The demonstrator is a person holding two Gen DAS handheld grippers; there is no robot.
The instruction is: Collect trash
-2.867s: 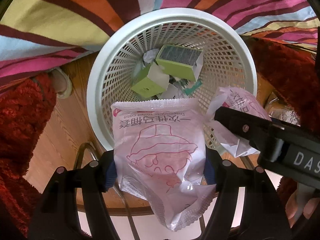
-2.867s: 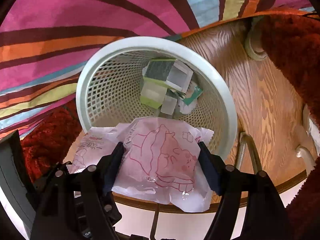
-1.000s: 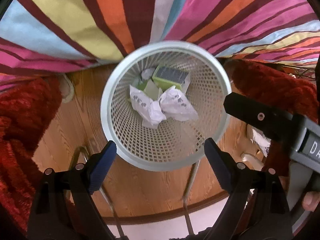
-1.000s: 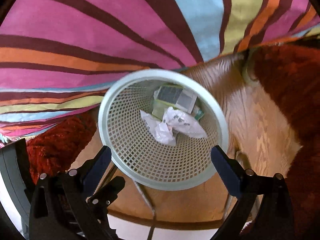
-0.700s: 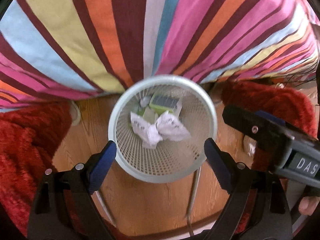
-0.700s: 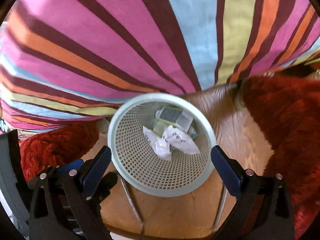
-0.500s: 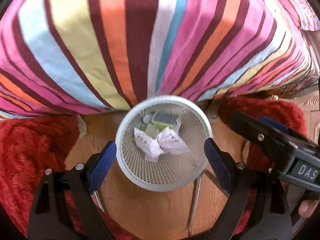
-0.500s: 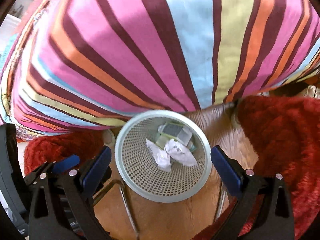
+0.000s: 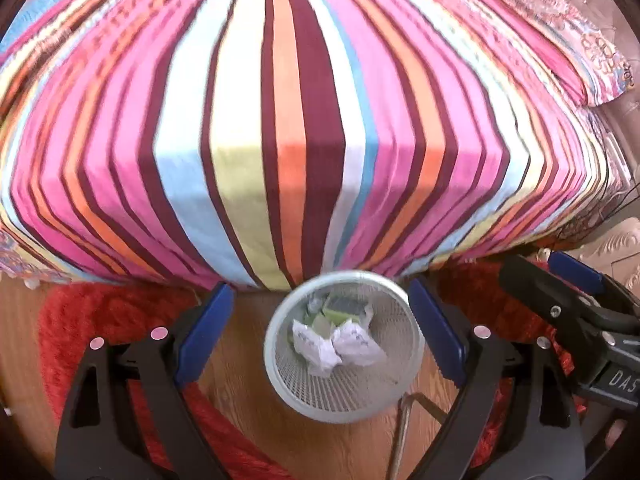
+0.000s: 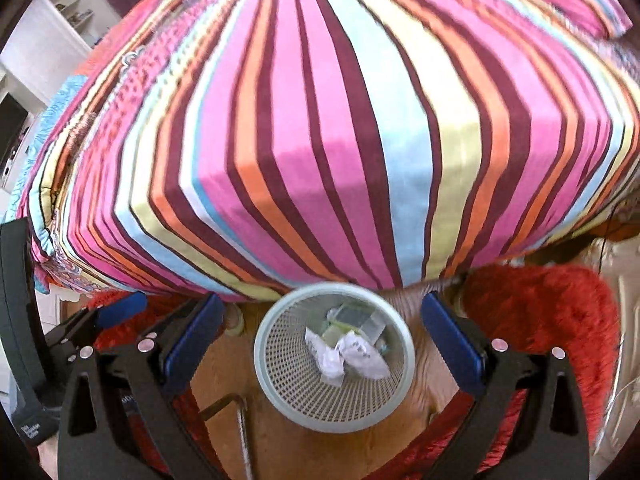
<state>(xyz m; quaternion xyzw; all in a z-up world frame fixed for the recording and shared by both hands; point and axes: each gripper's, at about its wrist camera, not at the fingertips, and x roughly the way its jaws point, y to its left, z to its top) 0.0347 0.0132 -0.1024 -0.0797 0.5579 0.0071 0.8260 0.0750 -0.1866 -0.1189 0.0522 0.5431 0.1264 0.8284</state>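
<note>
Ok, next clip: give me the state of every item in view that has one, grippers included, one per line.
left gripper: open, nothing between its fingers.
right gripper: open, nothing between its fingers.
waste basket: upright on the wooden floor, partly filled.
two pink-and-white wrappers: crumpled, lying inside the basket on top.
green-and-white cartons: inside the basket, under the wrappers.
striped bedspread: spread over the bed, hanging down its side.

Bedspread (image 9: 304, 128) pink, maroon, orange, blue, yellow stripes; basket (image 9: 280, 380) pale mesh; rug (image 10: 540, 320) red
</note>
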